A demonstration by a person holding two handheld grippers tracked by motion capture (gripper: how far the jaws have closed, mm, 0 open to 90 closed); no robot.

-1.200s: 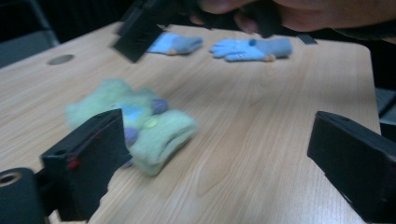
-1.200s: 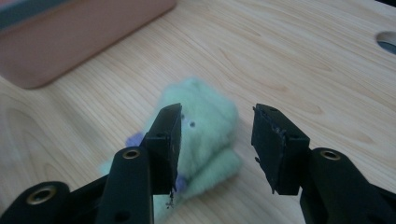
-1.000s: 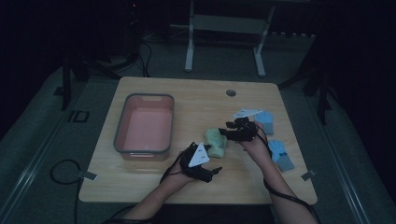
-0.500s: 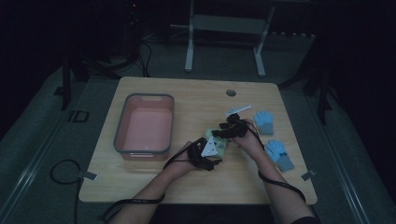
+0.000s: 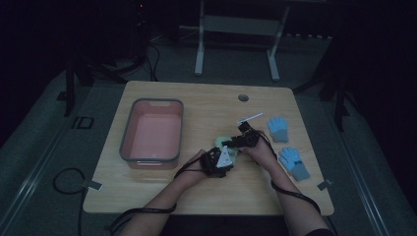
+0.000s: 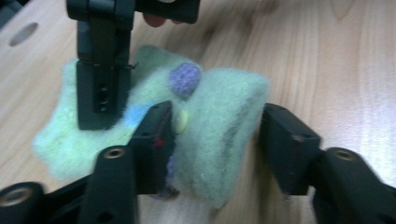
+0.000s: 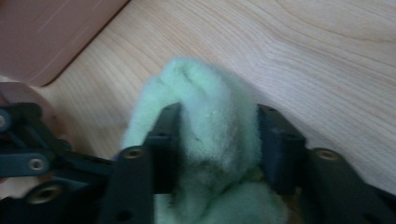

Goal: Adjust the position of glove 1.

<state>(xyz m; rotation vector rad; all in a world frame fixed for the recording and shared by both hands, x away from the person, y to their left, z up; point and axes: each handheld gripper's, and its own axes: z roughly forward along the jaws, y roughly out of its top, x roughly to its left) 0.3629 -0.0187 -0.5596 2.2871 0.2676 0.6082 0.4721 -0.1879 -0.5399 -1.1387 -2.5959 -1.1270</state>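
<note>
Pale green woolly mitten (image 5: 230,145) lies on the wooden table (image 5: 206,103), right of the pink bin (image 5: 152,135). Both grippers have just been closing. Right gripper (image 7: 217,135) pinches a bunched fold. Left gripper (image 6: 212,135) straddles another part, right jaw not quite touching.

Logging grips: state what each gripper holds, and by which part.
Both are on the green fuzzy glove. The right gripper pinches a bunched fold; the left gripper straddles another fold, its grip not clearly complete.
</note>
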